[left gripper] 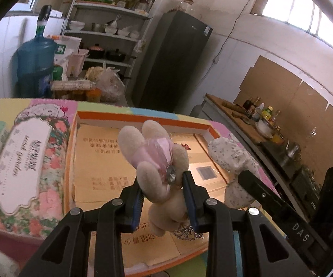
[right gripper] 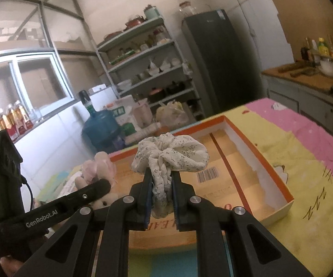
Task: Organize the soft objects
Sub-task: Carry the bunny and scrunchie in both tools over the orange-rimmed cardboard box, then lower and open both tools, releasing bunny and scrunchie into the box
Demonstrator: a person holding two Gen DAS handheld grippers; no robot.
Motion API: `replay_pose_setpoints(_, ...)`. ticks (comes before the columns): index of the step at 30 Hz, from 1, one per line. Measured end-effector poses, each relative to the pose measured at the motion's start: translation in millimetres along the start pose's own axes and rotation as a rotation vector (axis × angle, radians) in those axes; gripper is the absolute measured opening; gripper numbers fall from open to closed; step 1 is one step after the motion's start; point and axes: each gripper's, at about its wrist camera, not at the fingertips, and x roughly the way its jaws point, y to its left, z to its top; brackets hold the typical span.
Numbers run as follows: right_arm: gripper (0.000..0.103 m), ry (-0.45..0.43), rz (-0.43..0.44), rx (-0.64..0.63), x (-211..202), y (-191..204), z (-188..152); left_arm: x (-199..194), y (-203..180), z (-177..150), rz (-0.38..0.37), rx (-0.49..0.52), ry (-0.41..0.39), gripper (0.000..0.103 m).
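From the left wrist view we see our left gripper (left gripper: 164, 190) pinching a beige plush toy (left gripper: 159, 159) between its two blue-padded fingers (left gripper: 190, 198); the toy wears a pink satin piece with a clear gem on it, and it hangs in the air above an open orange-rimmed box (left gripper: 143, 118) whose floor is lined with tan printed cardboard. A small silvery tiara (left gripper: 188, 232) shows just below the toy, near the gripper's right finger. To the left of the box lies a floral-printed lid (left gripper: 25, 161), and both sit on a surface (left gripper: 184, 265) covered in pastel cloth. At the right of this view the right gripper (left gripper: 268, 196) reaches in, carrying a white floral fabric bow (left gripper: 233, 159) over the box's right side. From the right wrist view we see our right gripper (right gripper: 160, 180) pressed together on the lower tail of that floral fabric bow (right gripper: 171, 155), whose gathered loops fan out above the fingertips, held over the open box (right gripper: 258, 152). At the lower left of this view the left gripper (right gripper: 90, 191) stands beside ours, with the plush toy (right gripper: 99, 166) partly hidden behind it. The box rests on the yellow and pink cloth of the surface (right gripper: 305, 180).
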Motion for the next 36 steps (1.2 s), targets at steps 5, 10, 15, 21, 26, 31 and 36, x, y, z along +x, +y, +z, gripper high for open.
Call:
replay_pose_setpoints(5,0.016,0.028,-0.02,0.009,9.6,-6.2,-2.0,14.4,-2.2,-2.7,0.008,-0.002,0.034,0.033)
replay_pose_setpoints(10,0.017,0.054,-0.019,0.019,15.5,-9.0,-2.2,25.6,0.4,-5.1,0.024,-0.01,0.068,0.035)
replay_pose_setpoints(15,0.024,0.089,-0.029,0.008,22.9,-6.3,-3.3,29.7,2.7,-5.2,0.035,-0.024,0.085,0.043)
replay_pose_setpoints(21,0.037,0.133,-0.05,0.01,29.1,-6.6,-5.9,29.9,-0.5,-5.6,0.071,-0.01,0.107,0.056)
replay_pose_setpoints(26,0.055,0.134,-0.053,0.001,28.3,-3.9,-6.0,21.4,-6.1,-5.5,0.094,0.009,0.078,0.062)
replay_pose_setpoints(31,0.068,0.116,-0.038,0.035,21.5,-7.2,-5.1,12.2,-6.1,-3.8,0.095,-0.001,0.059,0.073)
replay_pose_setpoints(36,0.072,0.065,-0.025,0.033,4.0,-1.2,-2.4,-2.8,-15.9,-3.4,0.115,0.051,0.006,0.077)
